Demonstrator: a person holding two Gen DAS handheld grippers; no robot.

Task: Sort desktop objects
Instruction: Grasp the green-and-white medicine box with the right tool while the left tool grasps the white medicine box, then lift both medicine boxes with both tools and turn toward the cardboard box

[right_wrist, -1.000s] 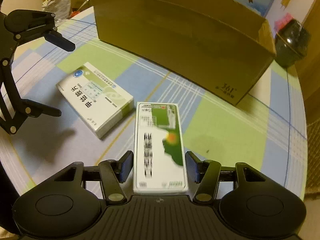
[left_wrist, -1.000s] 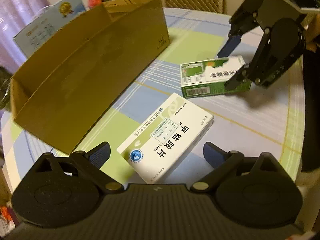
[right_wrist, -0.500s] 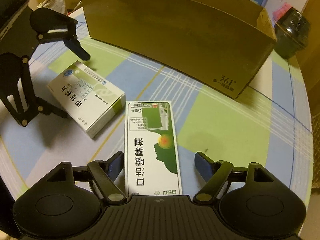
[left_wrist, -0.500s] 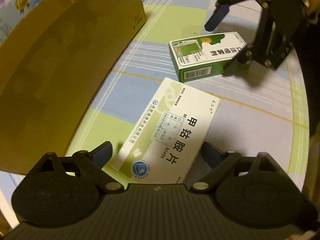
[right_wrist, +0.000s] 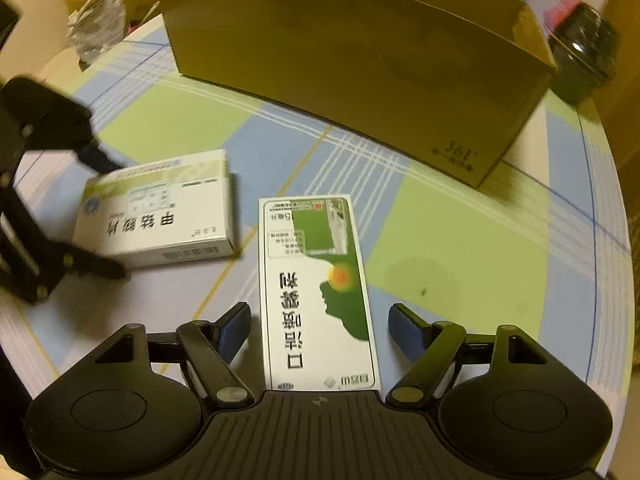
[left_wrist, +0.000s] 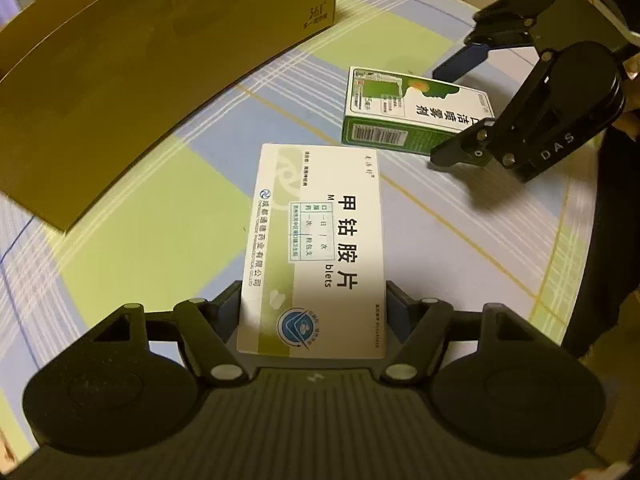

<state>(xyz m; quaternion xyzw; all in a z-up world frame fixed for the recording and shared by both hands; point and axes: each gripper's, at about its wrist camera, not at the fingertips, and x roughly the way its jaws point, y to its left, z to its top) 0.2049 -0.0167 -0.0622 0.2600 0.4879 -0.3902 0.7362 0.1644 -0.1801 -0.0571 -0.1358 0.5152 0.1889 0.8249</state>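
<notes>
The left gripper (left_wrist: 314,306) clamps the near end of the white tablet box (left_wrist: 316,248), which lies flat on the checked tablecloth (left_wrist: 460,240). The right gripper (right_wrist: 318,330) stands wide, its fingers apart from the green spray box (right_wrist: 316,292) between them. Behind the two boxes stands one cardboard carton (right_wrist: 360,60); its inside is hidden.

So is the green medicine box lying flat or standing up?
Lying flat. The green-and-white medicine box rests on its broad face on the checked tablecloth, printed side up, between the open right gripper.
</notes>
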